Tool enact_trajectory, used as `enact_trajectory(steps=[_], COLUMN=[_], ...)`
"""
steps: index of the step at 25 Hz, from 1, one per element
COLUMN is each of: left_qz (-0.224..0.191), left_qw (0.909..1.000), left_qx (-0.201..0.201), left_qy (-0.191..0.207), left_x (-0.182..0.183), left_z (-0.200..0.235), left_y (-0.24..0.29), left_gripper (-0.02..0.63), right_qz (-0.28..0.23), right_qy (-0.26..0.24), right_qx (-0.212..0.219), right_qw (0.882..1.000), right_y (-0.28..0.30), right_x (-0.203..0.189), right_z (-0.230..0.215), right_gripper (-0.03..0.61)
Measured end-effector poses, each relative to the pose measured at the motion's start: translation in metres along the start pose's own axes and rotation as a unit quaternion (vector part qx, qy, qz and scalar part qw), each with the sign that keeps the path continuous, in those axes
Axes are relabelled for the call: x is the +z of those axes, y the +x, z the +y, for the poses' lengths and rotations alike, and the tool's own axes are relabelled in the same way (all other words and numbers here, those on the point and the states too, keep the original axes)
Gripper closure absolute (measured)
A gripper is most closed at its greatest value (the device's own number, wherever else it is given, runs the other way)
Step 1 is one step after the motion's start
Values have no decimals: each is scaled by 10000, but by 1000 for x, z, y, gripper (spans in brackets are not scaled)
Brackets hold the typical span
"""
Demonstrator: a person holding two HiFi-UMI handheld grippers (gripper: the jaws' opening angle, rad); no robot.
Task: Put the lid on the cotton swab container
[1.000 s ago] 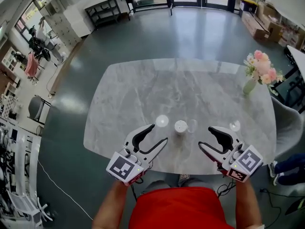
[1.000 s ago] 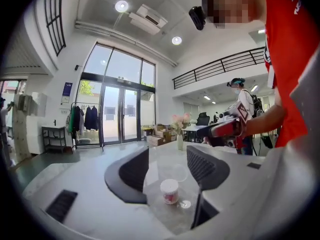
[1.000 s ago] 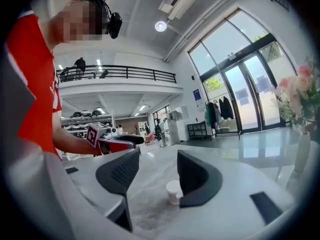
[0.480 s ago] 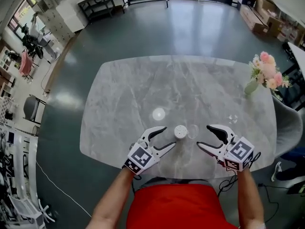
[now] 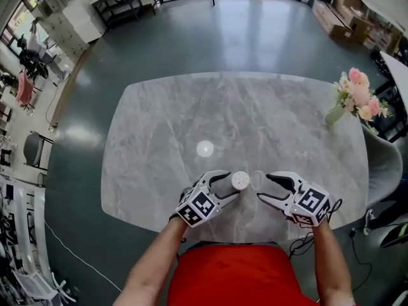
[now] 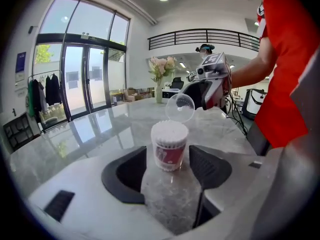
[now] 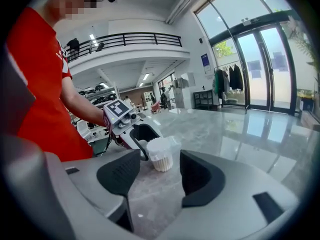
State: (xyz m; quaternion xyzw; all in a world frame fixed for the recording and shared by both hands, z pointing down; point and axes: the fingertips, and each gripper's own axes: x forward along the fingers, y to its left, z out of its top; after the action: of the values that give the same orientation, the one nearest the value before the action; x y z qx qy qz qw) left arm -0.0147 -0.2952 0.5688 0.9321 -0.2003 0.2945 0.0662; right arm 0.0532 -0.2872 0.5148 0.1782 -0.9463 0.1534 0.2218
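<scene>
The cotton swab container (image 5: 240, 180), a small tub full of white swabs with a red label, stands uncovered near the table's front edge. Its clear round lid (image 5: 257, 178) stands on edge against the container's right side. My left gripper (image 5: 231, 185) is open, and the container (image 6: 169, 144) stands between its fingertips without the pads touching it. My right gripper (image 5: 263, 188) faces it from the right, a short way from the lid (image 7: 175, 143). Its jaws are closing with nothing between them. From the right gripper view the container (image 7: 161, 154) sits just beyond the jaws.
A small white disc (image 5: 204, 148) lies on the grey marble table (image 5: 159, 120) behind the container. A vase of pink flowers (image 5: 352, 97) stands at the far right edge, with a chair (image 5: 382, 167) beside the table.
Both grippers have moved in towards the container. The left one swung right until its fingers flank the tub. The right one closed in from the right. The container and lid have stayed put.
</scene>
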Motion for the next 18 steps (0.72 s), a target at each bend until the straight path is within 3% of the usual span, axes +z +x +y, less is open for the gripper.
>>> enact_trajectory(steps=[4, 10, 18], left_qz=[-44, -146, -191], left_qw=[9999, 9997, 9994], left_qx=[-63, -109, -207], left_qy=[96, 137, 215], left_x=[2, 7, 10], left_z=[-1, -3, -5], left_y=[5, 8, 14], left_gripper=[321, 322, 347], right_qz=[-192, -196, 245], right_qy=[-113, -289, -512], right_qx=[-9, 183, 52], right_qw=[9998, 9992, 9984], right_y=[2, 16, 52], right_x=[18, 35, 35], right_z=[0, 11, 16], right_gripper=[381, 388, 403])
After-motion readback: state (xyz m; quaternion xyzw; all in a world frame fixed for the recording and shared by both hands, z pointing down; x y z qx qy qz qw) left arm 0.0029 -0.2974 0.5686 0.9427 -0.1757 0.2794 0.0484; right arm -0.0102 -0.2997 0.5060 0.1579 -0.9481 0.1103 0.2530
